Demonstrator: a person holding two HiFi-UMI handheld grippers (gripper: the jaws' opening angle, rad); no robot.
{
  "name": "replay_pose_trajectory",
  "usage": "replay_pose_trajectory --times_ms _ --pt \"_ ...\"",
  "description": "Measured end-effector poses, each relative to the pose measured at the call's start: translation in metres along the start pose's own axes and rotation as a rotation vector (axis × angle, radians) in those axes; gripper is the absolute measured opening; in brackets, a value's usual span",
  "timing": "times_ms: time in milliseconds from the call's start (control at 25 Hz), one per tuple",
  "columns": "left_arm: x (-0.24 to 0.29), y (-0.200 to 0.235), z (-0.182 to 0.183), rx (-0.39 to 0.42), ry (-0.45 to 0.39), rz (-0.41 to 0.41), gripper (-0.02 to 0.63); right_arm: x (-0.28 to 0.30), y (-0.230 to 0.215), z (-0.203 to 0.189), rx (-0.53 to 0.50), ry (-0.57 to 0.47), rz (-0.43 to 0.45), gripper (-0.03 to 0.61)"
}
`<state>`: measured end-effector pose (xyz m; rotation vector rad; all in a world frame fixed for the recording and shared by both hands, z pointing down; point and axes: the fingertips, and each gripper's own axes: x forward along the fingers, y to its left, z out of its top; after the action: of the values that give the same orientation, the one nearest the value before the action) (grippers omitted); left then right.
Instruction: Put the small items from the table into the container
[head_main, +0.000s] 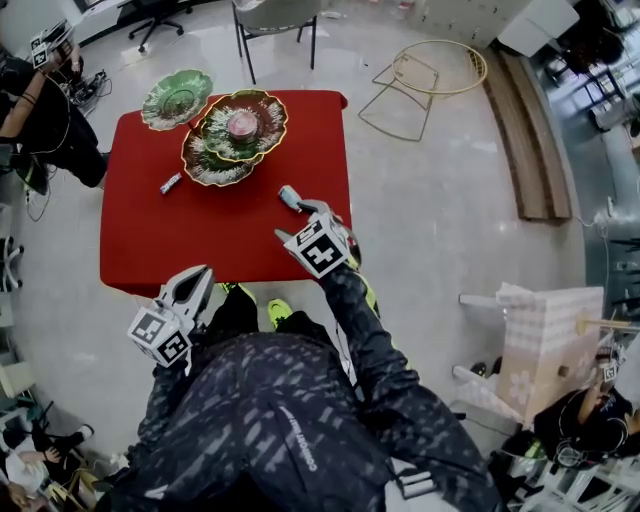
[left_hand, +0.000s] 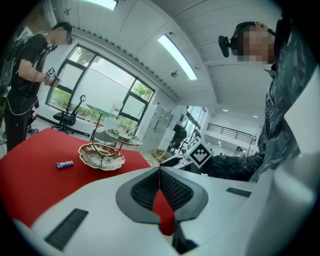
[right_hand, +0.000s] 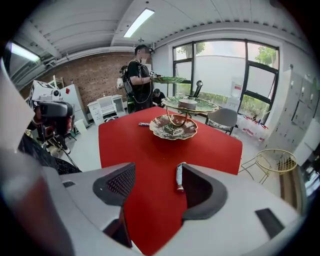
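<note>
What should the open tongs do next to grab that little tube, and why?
Probably ease the right tongs down and a touch sideways, so the little tube sits midway between the jaws. They stand wide open with nothing gripped, and the tube lies on the red table right beside one jaw, off centre.

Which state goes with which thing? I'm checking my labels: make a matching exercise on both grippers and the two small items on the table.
1 left gripper
2 right gripper
3 small tube
4 small purple item

a beside the tiered dish stand
b jaws apart
c jaws together
d lying between open jaws

Pairs: 1-c, 2-b, 3-d, 4-a
</note>
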<state>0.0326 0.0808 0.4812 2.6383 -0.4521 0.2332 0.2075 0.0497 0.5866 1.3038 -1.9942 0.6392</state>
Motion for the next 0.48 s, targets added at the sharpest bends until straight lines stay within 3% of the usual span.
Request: replay_pose_trajectory --times_ms 480 --pt "-0.001 0.025 0.009 -0.006 0.015 0.016 0.011 0.042 -0.033 -0.018 0.063 0.038 -0.012 0.299"
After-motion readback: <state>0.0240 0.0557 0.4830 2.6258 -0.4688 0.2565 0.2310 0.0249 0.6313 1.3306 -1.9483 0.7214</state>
